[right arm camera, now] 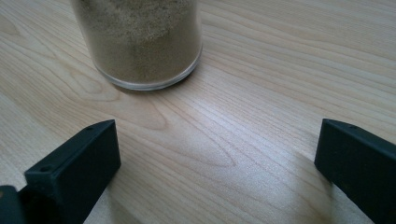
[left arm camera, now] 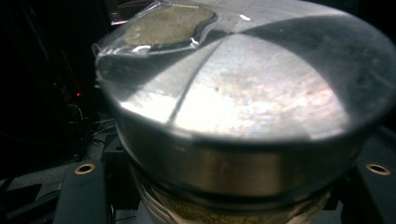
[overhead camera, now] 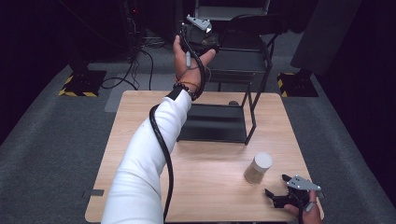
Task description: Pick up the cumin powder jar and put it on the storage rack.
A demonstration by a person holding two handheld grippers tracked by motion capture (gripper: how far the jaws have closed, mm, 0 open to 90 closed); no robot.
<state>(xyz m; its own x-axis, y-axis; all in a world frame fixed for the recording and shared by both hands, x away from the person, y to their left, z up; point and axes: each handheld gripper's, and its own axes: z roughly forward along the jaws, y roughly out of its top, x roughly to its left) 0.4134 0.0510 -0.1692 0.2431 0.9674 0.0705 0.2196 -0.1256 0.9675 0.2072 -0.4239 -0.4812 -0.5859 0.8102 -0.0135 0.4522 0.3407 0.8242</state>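
While my left claw [overhead camera: 198,35] hangs raised well beyond the desk's [overhead camera: 140,154] far edge, at about twelve o'clock in the high view, its own view shows a jar with a silver metal lid [left arm camera: 252,98] sitting right between the two black jaws, which press against its sides just under the lid, so I read the left claw as pinching that jar. Tan grain shows through the glass below the lid, and a clear bag of similar powder [left arm camera: 163,23] lies past the lid at about eleven o'clock. My left forearm, in a white sleeve [overhead camera: 149,154], stretches from the near edge diagonally across the desk, palm turned toward the camera, with the black cable [overhead camera: 163,149] trailing along it. My right claw [overhead camera: 280,189] rests low at the desk's near right corner, around five o'clock, its jaws spread wide over bare wood. A second jar of tan grain [overhead camera: 258,168] stands upright on the desk just ahead of that claw, toward eleven o'clock from it, near but not touching. A black wire rack [overhead camera: 219,122] stands at the desk's far middle.
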